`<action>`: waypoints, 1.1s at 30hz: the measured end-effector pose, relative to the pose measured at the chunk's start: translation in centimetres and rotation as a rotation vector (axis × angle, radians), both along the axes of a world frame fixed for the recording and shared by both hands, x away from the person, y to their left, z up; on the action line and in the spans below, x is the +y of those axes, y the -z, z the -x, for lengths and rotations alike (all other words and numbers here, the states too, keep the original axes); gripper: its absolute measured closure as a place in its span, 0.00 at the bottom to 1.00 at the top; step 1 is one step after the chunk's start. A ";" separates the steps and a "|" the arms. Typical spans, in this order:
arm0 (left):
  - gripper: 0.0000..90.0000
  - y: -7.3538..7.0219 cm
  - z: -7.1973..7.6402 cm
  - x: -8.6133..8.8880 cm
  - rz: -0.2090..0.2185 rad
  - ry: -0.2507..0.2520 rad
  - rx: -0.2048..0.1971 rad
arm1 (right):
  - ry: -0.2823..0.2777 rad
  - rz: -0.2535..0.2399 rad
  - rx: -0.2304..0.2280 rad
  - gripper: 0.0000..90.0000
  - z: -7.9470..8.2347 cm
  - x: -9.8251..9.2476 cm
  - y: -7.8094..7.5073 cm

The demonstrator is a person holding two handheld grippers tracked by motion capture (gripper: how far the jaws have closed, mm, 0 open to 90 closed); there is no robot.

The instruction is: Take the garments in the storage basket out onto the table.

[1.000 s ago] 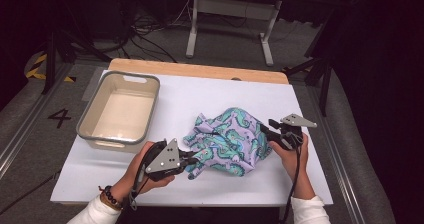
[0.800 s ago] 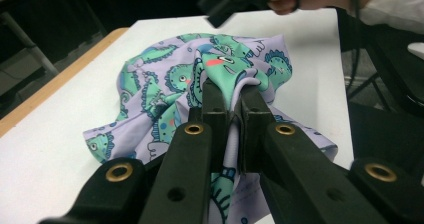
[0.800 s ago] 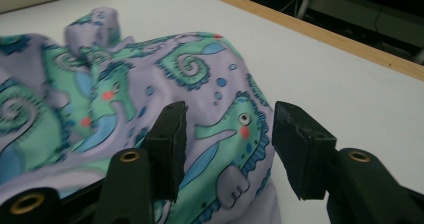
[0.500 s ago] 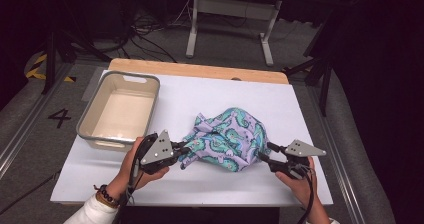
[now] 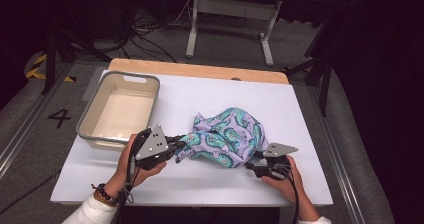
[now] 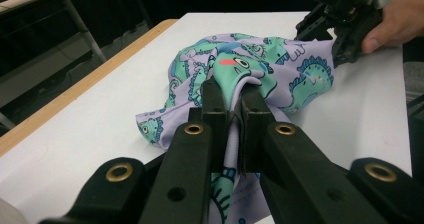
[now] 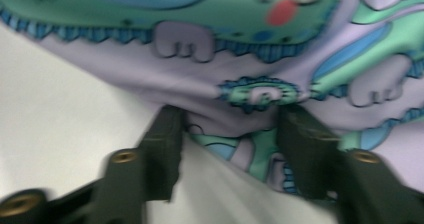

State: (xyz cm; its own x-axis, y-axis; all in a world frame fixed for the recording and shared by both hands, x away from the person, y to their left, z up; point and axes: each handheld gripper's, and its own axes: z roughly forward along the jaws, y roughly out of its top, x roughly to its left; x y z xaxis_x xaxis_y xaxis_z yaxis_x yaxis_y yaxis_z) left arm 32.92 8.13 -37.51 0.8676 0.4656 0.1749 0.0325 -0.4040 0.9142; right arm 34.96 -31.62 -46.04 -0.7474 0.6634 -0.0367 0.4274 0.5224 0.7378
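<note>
Pinching a fold of the dinosaur-print cloth [image 6: 260,69] between my left gripper [image 6: 231,101], I keep its jaws clamped tight so the near-left edge stays anchored. The cloth lies bunched in the middle of the white table [image 5: 200,179], right of the grey bin [image 5: 120,109]. My right gripper [image 7: 227,134] has come in low at the opposite edge; its jaws, just narrowing, stand apart with fabric sagging between them, not yet pressed, likely so I can spread the bundle.
</note>
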 end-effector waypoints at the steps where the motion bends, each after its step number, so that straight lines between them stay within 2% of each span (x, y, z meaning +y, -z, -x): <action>1: 0.95 -0.1 0.0 0.0 -0.002 -0.004 -0.009 | 0.014 -0.015 0.008 0.63 -0.2 -0.1 0.0; 5: 0.95 -0.1 0.1 0.0 0.006 -0.014 -0.011 | 0.024 -0.024 0.011 0.84 -0.3 -0.3 0.0; 9: 0.95 -0.1 0.0 0.1 0.009 -0.027 -0.014 | 0.017 -0.029 0.010 0.99 -0.2 -0.2 -0.1; 11: 0.95 -0.2 0.0 0.2 0.018 -0.038 -0.015 | 0.015 -0.057 0.012 1.00 -0.1 -0.6 -0.4; 13: 0.95 -0.3 -0.1 0.4 0.031 -0.049 -0.015 | 0.013 -0.065 -0.011 1.00 0.2 -0.8 -1.0; 21: 0.95 -1.6 -0.4 1.3 0.059 -0.078 -0.023 | 0.056 -0.166 -0.183 1.00 2.0 -2.7 -6.1; 27: 0.94 -2.8 -0.4 1.8 0.072 -0.101 -0.041 | 0.108 -0.208 -0.292 1.00 2.4 -3.8 -9.2; 28: 0.94 -2.9 -0.5 1.9 0.077 -0.102 -0.036 | 0.124 -0.203 -0.324 1.00 2.4 -3.9 -9.9; 32: 0.94 -3.3 -1.0 1.9 0.066 -0.127 -0.039 | 0.162 -0.214 -0.355 1.00 1.8 -4.0 -11.0; 33: 0.93 -3.2 -1.2 1.8 0.075 -0.127 -0.027 | 0.174 -0.222 -0.357 1.00 1.5 -4.0 -11.1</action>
